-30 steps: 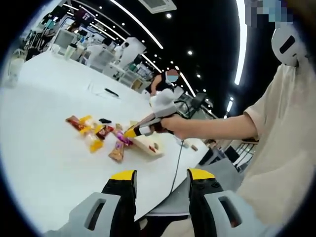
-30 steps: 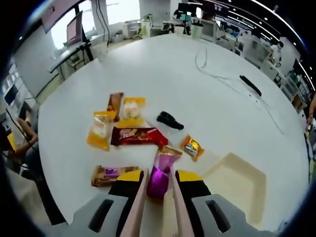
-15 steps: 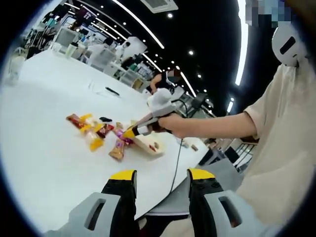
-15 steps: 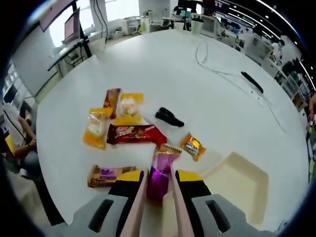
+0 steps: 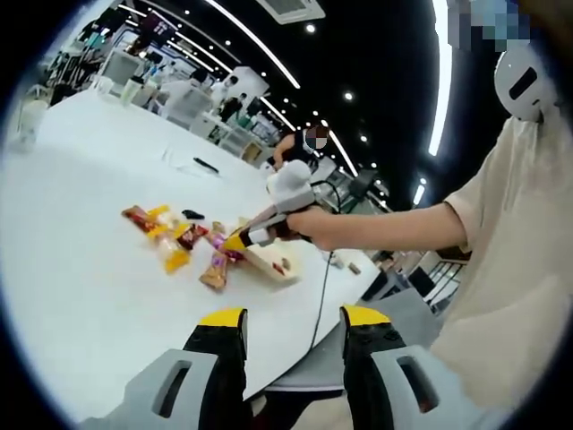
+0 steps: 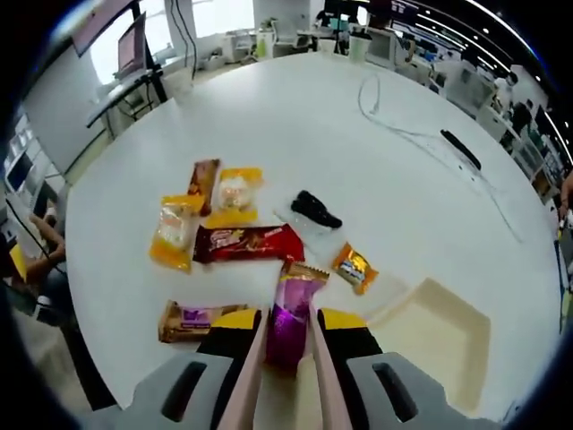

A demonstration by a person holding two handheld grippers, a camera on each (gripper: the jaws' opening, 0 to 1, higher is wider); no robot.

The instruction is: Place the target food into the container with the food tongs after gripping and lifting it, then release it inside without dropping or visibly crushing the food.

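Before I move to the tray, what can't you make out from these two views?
- Right gripper view: lower part of the purple snack packet hidden between the pale tongs.
- Right gripper view: printing on the small orange packet too small.
- Left gripper view: contents of the cream tray blurred, partly behind the right gripper.

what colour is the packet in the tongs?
Purple packet, gold-brown at the top; clearest in the right gripper view, between the tongs.
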